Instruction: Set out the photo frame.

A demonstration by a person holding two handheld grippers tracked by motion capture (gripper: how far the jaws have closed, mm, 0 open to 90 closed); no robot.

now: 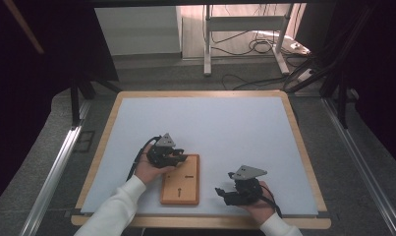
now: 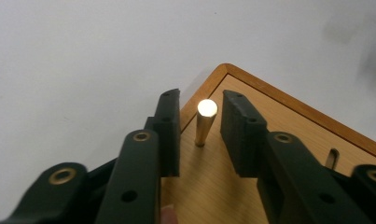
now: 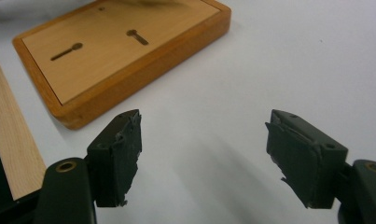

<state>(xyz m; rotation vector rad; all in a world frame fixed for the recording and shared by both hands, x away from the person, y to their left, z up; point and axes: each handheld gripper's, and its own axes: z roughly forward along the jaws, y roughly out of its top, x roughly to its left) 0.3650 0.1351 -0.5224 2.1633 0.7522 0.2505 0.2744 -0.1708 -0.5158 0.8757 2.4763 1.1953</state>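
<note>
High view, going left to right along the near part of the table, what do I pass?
Left gripper with a brass peg between its jaws → wooden board → right gripper, jaws open, on the white mat.

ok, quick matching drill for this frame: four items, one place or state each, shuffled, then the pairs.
Items:
1. brass peg
2. wooden board
3. left gripper
4. right gripper

Places or states:
A. jaws wide apart over bare white table, nothing between them
B. lies flat on the white table, two keyhole slots in its top
C. stands upright near the board's corner
D. jaws on either side of the peg, a gap visible on both sides

Pairs: 1-C, 2-B, 3-D, 4-A
</note>
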